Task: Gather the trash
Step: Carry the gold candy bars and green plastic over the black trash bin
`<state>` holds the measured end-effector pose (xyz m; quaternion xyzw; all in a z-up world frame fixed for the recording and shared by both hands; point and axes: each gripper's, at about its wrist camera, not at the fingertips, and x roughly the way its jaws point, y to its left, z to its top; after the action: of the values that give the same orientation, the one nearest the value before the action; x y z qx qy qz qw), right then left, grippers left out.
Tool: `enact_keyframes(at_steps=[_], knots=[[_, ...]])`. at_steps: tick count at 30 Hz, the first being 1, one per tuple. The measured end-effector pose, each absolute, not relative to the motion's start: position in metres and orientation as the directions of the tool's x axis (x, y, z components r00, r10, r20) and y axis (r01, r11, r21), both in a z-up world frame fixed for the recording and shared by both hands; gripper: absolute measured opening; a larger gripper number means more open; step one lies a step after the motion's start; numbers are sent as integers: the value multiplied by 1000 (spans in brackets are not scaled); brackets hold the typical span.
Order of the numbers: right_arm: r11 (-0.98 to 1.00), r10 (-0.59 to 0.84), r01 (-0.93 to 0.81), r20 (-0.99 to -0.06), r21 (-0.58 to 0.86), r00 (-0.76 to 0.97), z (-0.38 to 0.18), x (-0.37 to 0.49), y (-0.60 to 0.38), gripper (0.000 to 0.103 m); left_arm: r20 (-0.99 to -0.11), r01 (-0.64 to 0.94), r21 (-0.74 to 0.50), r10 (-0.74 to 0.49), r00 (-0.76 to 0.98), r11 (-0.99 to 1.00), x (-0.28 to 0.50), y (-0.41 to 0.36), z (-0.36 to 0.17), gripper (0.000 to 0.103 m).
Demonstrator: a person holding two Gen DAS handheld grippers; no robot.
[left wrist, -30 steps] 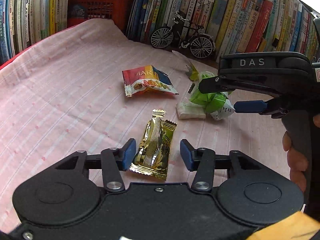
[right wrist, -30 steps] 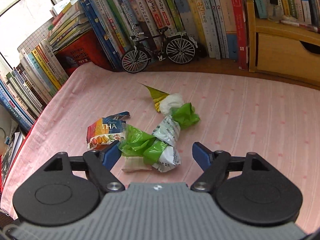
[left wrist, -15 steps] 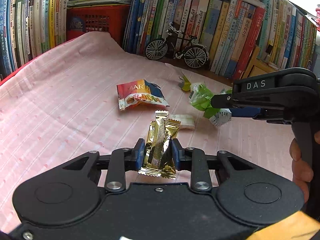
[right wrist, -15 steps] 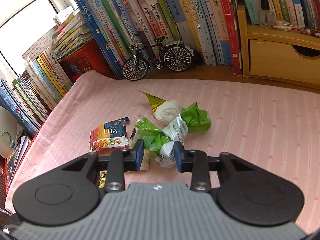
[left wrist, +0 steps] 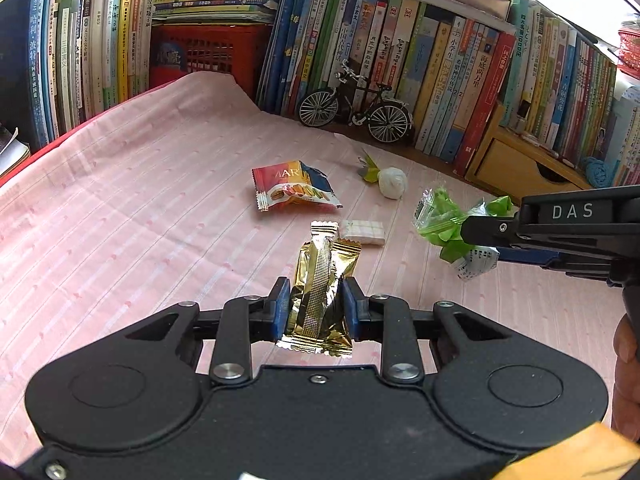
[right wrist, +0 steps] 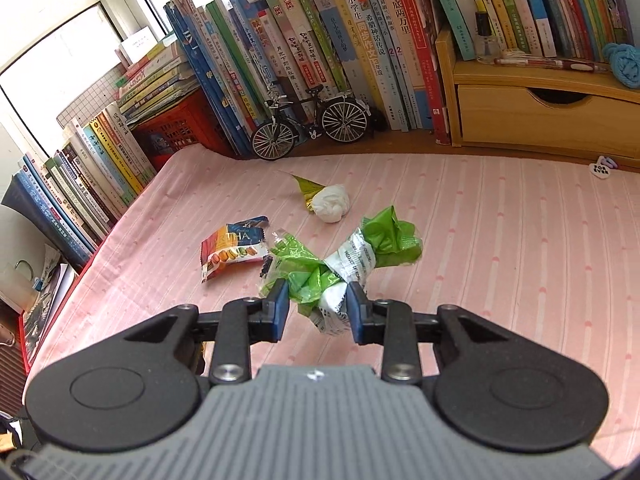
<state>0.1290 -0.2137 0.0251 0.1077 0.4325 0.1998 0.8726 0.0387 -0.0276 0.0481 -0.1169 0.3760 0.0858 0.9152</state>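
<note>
Pinching a gold wrapper [left wrist: 320, 300] between its two blue pads, the left gripper [left wrist: 316, 312] held it up off the pink cloth [left wrist: 120, 220]; the wrapper stood upright and stuck out past the fingertips. The right gripper [right wrist: 318, 312] was closed on a green wrapper [right wrist: 312, 276]; this one was twisted, crumpled and partly white, and one green end flared out in front of the pads. From the left view it looked lifted clear of the cloth, with the gripper coming in from the right side; part of a hand [left wrist: 626, 380] showed at that edge.

More trash lay on the cloth farther out; a small white pack [left wrist: 361, 232] sat just past the gold wrapper; a red snack bag [left wrist: 294, 186] lay flat beyond it; a white paper ball [left wrist: 392, 182] touched a yellow-green scrap [left wrist: 370, 164] nearer the books. A toy bike [left wrist: 356, 112] stood at the far edge of the cloth, in front of a long row of books [left wrist: 440, 64]; it did not look like trash.

I think the pick-up step was done for these two bits, one in each gripper; both now needed carrying to a bin or bag. No bin showed in either view, so I could not tell where they should go. The grips had to stay firm on the way, since thin wrappers slip easily; after the drop, four bits were left to fetch.
</note>
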Motion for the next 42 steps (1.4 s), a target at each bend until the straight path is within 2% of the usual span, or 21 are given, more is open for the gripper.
enact_keyframes(at_steps=[14, 28, 42], knots=[[905, 424, -279, -703, 320, 570, 52, 15, -204, 35, -702, -256, -146, 83, 707, 956, -74, -9, 75, 25], [899, 436, -302, -725, 318, 533, 50, -115, -159, 35, -725, -268, -120, 100, 681, 956, -218, 39, 90, 25], [885, 415, -410, -772, 220, 481, 30, -225, -114, 35, -788, -308, -114, 103, 607, 945, -318, 80, 60, 25]])
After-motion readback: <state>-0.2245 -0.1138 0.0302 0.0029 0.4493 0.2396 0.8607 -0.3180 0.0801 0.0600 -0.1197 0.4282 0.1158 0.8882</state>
